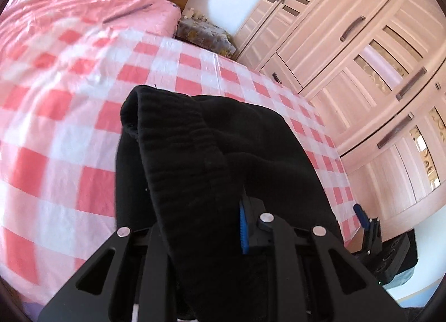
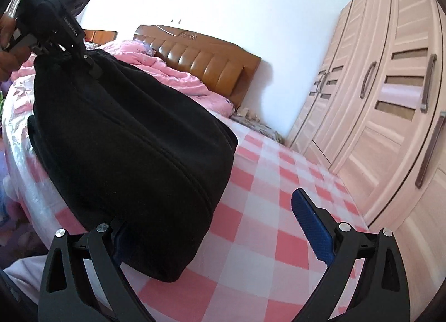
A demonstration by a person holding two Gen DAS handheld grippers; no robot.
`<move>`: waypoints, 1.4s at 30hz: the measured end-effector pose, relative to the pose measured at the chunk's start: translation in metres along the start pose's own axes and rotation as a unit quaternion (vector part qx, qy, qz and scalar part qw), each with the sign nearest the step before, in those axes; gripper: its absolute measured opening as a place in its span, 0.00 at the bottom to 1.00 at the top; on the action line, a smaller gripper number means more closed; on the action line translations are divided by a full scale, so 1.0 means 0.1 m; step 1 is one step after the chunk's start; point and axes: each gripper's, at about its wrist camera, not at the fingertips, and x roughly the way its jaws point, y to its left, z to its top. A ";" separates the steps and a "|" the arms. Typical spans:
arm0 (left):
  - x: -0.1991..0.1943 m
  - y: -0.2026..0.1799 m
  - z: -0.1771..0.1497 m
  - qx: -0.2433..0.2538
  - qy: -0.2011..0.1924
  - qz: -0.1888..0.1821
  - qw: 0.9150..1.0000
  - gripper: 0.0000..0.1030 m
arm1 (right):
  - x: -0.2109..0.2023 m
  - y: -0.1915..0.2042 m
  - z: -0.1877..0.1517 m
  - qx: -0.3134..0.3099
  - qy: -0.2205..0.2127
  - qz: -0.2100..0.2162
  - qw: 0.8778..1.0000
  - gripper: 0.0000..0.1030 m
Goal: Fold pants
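Small white lettering on left gripper point(image 2: 69, 53), unreadable

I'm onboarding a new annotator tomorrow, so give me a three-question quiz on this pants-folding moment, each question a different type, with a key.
1. True or false: the left gripper is shut on the black pants and lifts part of them off the checkered cover.
2. The right gripper is: A) open beside the pants, B) shut on the pants, C) out of view.
3. Fill in: past the bed, the pale wood piece with dark handles is a ______.

Key: 1 true; 2 A; 3 wardrobe.
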 end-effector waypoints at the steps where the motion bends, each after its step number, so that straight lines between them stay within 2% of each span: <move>1: 0.03 0.04 0.01 -0.002 0.009 0.007 1.000 0.19 | 0.01 0.02 0.00 0.000 0.002 0.007 1.000 0.92; 5: 0.34 0.36 -0.09 -0.017 0.050 0.043 0.998 0.22 | 0.07 0.15 -0.06 -0.011 0.030 0.054 0.998 0.92; 6: 0.36 0.41 -0.13 -0.015 0.051 0.045 0.998 0.29 | 0.07 0.16 -0.08 -0.013 0.033 0.071 0.997 0.92; 7: 0.35 0.43 -0.16 -0.009 0.043 0.046 0.998 0.40 | 0.05 0.15 -0.09 -0.009 0.039 0.105 0.994 0.92; 8: 0.31 0.44 -0.18 -0.003 0.034 0.062 0.997 0.49 | 0.02 0.13 -0.11 -0.005 0.047 0.136 0.989 0.92; 9: 0.28 0.42 -0.19 0.007 0.027 0.088 0.996 0.70 | -0.03 0.10 -0.12 0.001 0.052 0.165 0.985 0.92; 10: 0.24 0.35 -0.20 0.032 0.019 0.151 0.988 0.84 | -0.10 0.07 -0.14 0.004 0.053 0.195 0.979 0.92; 11: 0.19 0.26 -0.22 0.060 0.006 0.209 0.976 0.97 | -0.15 0.02 -0.13 0.009 0.053 0.219 0.974 0.92; 13: 0.10 0.02 -0.29 0.120 -0.017 0.284 0.951 0.99 | -0.24 -0.12 -0.07 0.033 0.051 0.256 0.965 0.92; 15: 0.03 -0.22 -0.36 0.156 -0.041 0.330 0.930 0.98 | -0.23 -0.29 0.07 0.054 0.047 0.275 0.959 0.94; 16: -0.01 -0.40 -0.41 0.182 -0.062 0.355 0.915 0.98 | -0.17 -0.39 0.21 0.063 0.045 0.273 0.959 0.95; 18: -0.01 -0.68 -0.47 0.217 -0.085 0.368 0.900 0.98 | 0.07 -0.51 0.47 0.072 0.066 0.275 0.956 0.95; 21: 0.04 -0.95 -0.52 0.230 -0.101 0.377 0.891 0.98 | 0.51 -0.52 0.75 0.072 0.091 0.257 0.959 0.95; 23: 0.14 -0.99 -0.46 0.227 -0.103 0.400 0.882 0.98 | 0.79 -0.48 0.87 0.077 0.108 0.254 0.958 0.95; 24: 0.17 -0.96 -0.45 0.219 -0.102 0.407 0.881 0.98 | 0.94 -0.44 0.91 0.077 0.122 0.251 0.957 0.95; 25: 0.16 -0.97 -0.45 0.215 -0.100 0.394 0.888 0.98 | 1.06 -0.39 0.92 0.072 0.131 0.247 0.958 0.95; 27: 0.16 -0.98 -0.50 0.209 -0.092 0.343 0.911 0.98 | 1.25 -0.31 0.93 0.064 0.140 0.244 0.957 0.95; 28: 0.20 -1.00 -0.56 0.212 -0.085 0.320 0.920 0.98 | 1.32 -0.29 0.93 0.063 0.143 0.244 0.957 0.95; 29: 0.24 -1.01 -0.60 0.220 -0.080 0.312 0.921 0.98 | 1.41 -0.25 0.93 0.063 0.148 0.241 0.957 0.95; 31: 0.41 -1.04 -0.71 0.243 -0.063 0.314 0.916 0.98 | 1.53 -0.19 0.93 0.065 0.159 0.242 0.955 0.95; 33: 0.55 -1.00 -0.76 0.247 -0.046 0.312 0.916 0.98 | 1.65 -0.13 0.92 0.061 0.172 0.242 0.953 0.95; 35: 0.60 -0.89 -0.74 0.230 -0.045 0.295 0.926 0.98 | 1.72 -0.07 0.92 0.053 0.181 0.246 0.951 0.95; 36: 0.60 -0.82 -0.71 0.212 -0.042 0.279 0.936 0.99 | 1.75 -0.04 0.91 0.047 0.187 0.246 0.950 0.95; 38: 0.60 -0.70 -0.69 0.191 -0.037 0.258 0.946 0.99 | 1.83 -0.01 0.89 0.038 0.203 0.252 0.945 0.95; 42: 0.60 -0.63 -0.73 0.191 -0.038 0.242 0.950 0.99 | 1.99 -0.08 0.89 0.057 0.221 0.267 0.936 0.95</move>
